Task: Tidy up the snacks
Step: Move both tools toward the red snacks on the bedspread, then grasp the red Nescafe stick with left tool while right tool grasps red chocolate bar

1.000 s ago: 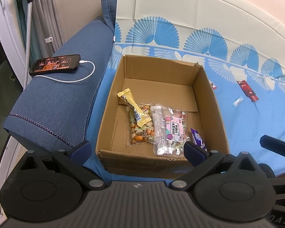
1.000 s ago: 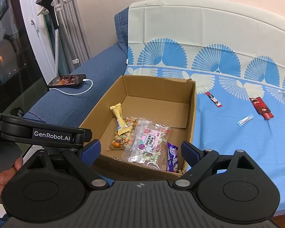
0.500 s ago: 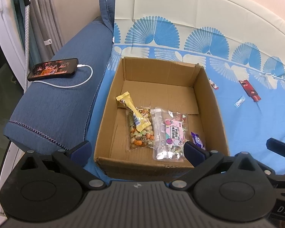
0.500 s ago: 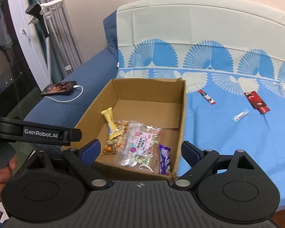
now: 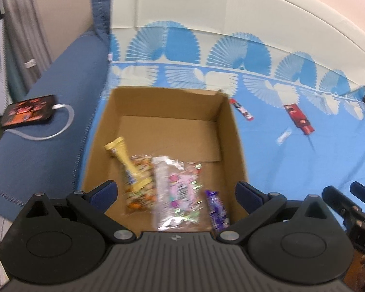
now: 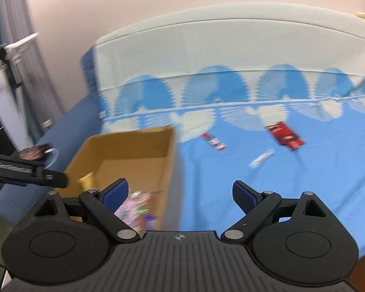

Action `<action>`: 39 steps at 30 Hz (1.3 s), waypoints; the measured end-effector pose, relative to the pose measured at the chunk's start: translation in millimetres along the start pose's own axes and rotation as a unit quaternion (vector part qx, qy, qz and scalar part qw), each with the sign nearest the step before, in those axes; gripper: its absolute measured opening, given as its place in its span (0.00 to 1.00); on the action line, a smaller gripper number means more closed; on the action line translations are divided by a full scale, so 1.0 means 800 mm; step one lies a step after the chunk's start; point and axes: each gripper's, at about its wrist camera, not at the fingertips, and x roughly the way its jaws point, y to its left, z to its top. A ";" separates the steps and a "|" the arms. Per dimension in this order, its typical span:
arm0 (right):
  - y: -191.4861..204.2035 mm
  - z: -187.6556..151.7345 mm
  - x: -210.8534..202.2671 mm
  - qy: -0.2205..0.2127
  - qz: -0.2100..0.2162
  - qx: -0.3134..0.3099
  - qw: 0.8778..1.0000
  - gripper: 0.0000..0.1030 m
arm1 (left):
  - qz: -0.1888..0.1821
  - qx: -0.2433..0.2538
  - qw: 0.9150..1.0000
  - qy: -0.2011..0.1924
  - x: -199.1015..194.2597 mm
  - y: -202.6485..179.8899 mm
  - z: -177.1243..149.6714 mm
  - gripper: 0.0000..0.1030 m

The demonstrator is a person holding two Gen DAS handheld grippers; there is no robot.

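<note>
Both jaws wide open, holding nothing — I'd swing my right gripper (image 6: 180,192) over the red wrapper (image 6: 284,137), come down flat, pinch mid-pack, then into the box (image 5: 236,143).

Your R-wrist view is motion-blurred; box (image 6: 124,150) near edge sits behind the gripper, wrapper print on snacks (image 6: 286,136) unreadable.

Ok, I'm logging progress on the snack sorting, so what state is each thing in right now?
Cardboard box: open, upright on the blue sheet.
Yellow bar: in the box, on the nut bag.
Nut bag: in the box.
Candy bag: in the box.
Purple bar: in the box.
Red packet: lying loose on the sheet.
Red-white bar: lying loose.
Small white packet: lying loose.
Phone: plugged in, screen lit.
Left gripper: open, empty.
Right gripper: open, empty.
</note>
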 end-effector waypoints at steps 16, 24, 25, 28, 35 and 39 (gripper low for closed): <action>-0.216 0.051 0.095 -0.018 -0.104 0.047 0.993 0.96 | -0.039 0.047 0.996 0.064 0.171 -0.182 0.129 1.00; -0.296 0.099 0.256 0.014 -0.094 0.025 0.995 0.98 | -0.039 0.025 0.989 0.141 0.359 -0.247 0.176 1.00; -0.302 0.103 0.280 0.020 -0.095 0.020 0.995 0.98 | -0.041 0.018 0.987 0.152 0.381 -0.248 0.183 1.00; -0.320 0.111 0.347 0.032 -0.094 0.004 0.995 0.98 | 0.000 0.024 0.990 0.138 0.424 -0.263 0.203 1.00; -0.352 0.117 0.468 0.073 -0.090 -0.009 0.993 0.98 | -0.016 -0.029 0.983 0.178 0.515 -0.262 0.231 1.00; -0.358 0.121 0.514 0.104 -0.081 -0.041 0.990 0.98 | 0.013 -0.071 0.976 0.204 0.563 -0.245 0.232 1.00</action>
